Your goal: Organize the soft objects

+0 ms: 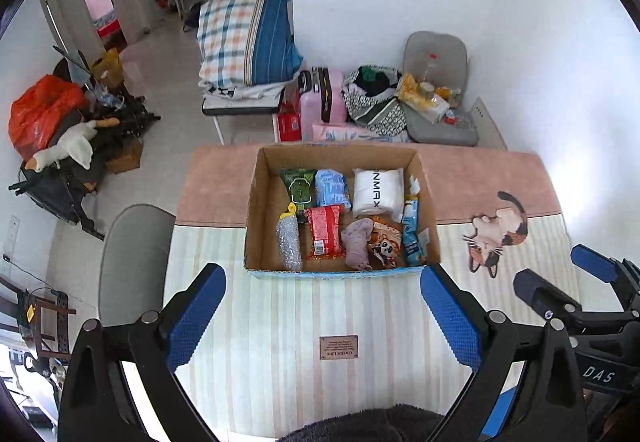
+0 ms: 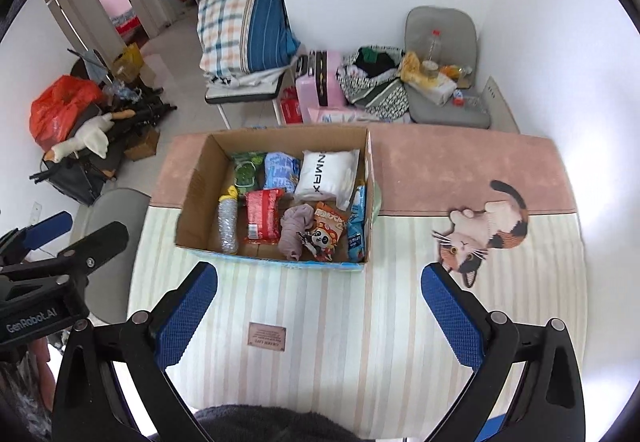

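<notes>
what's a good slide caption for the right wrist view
Open right gripper hovers before a brown cardboard box of soft packets.

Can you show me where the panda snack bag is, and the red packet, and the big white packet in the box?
panda snack bag (image 2: 326, 238): right wrist view, on the panda face.
red packet (image 2: 262, 215): right wrist view, middle of its wrapper.
white packet (image 1: 378, 191): left wrist view, on its printed front.

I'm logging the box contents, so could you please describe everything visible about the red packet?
The red packet is a glossy, crinkled plastic pouch with white print and a barcode label near its near end. It lies flat on the floor of the cardboard box, lengthwise toward the camera, between the bubble-wrap roll and the mauve cloth bundle. Neither tool touches it.
</notes>
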Motion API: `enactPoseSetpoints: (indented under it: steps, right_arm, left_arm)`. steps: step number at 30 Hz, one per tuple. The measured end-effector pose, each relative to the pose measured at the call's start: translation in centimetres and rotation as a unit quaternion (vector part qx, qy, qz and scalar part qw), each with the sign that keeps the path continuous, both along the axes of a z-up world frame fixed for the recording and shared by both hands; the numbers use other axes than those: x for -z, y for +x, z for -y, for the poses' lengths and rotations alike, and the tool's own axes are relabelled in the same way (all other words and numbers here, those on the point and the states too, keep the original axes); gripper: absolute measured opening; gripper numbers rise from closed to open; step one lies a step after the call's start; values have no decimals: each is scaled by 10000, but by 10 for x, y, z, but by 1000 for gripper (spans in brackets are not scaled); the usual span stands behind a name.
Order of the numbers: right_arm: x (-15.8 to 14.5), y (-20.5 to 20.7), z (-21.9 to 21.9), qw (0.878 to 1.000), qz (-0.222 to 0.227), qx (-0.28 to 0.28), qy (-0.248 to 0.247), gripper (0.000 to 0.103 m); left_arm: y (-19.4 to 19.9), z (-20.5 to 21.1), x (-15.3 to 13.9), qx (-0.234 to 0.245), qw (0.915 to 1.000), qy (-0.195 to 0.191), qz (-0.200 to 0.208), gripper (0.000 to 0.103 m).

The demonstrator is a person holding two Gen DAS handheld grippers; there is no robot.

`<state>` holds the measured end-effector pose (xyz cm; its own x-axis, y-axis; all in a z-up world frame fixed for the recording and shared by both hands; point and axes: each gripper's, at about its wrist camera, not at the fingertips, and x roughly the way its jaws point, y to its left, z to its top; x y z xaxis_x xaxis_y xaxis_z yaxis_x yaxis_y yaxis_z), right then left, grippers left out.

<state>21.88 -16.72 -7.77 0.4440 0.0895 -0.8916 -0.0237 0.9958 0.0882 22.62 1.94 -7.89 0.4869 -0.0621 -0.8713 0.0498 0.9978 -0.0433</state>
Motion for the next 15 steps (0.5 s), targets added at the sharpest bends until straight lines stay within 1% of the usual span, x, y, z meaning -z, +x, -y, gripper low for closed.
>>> enactPoseSetpoints:
  steps: [5,9,12,15]
  right_arm:
    - [-40,-32,7,9996,283,81,39,103]
    - [-72,-54,10,9984,556,81,22,103]
    - [-85,-67,10,9979,649,62,-7,103]
    - [-96,-79,12,9974,711,59,-29,103]
  left_arm:
    - [-27,0,-31,-65,9998,-1,205,100]
    - [-45,-2,-49,-160,9992,-226,303,100]
    - [-56,-4,-59,-192,9986,-337,362,100]
    - [-64,-3,-65,-252,9985,-213,438,100]
